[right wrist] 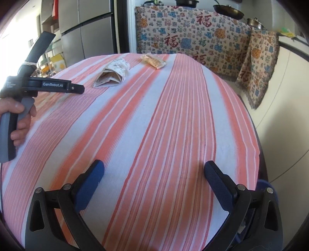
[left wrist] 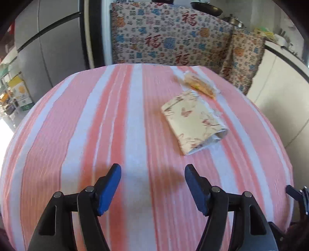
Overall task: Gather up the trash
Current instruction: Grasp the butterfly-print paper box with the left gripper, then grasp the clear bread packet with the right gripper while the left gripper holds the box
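A folded cream paper wrapper with a floral print [left wrist: 193,121] lies on the pink-and-white striped tablecloth [left wrist: 115,125]; it also shows in the right wrist view [right wrist: 113,74]. Beyond it lies a clear plastic snack packet with orange contents [left wrist: 200,85], seen too in the right wrist view [right wrist: 153,60]. My left gripper [left wrist: 152,173] is open and empty, above the cloth, short of the wrapper. My right gripper [right wrist: 153,171] is open and empty over the near part of the table. The left gripper's body [right wrist: 44,86] shows at the left of the right wrist view, held by a hand.
A sofa with a patterned throw [right wrist: 193,32] stands behind the table. A grey fridge [right wrist: 87,29] stands at the back left. Pans [right wrist: 227,9] and a white counter [left wrist: 280,77] are at the back right. The table edge [right wrist: 256,139] drops off at right.
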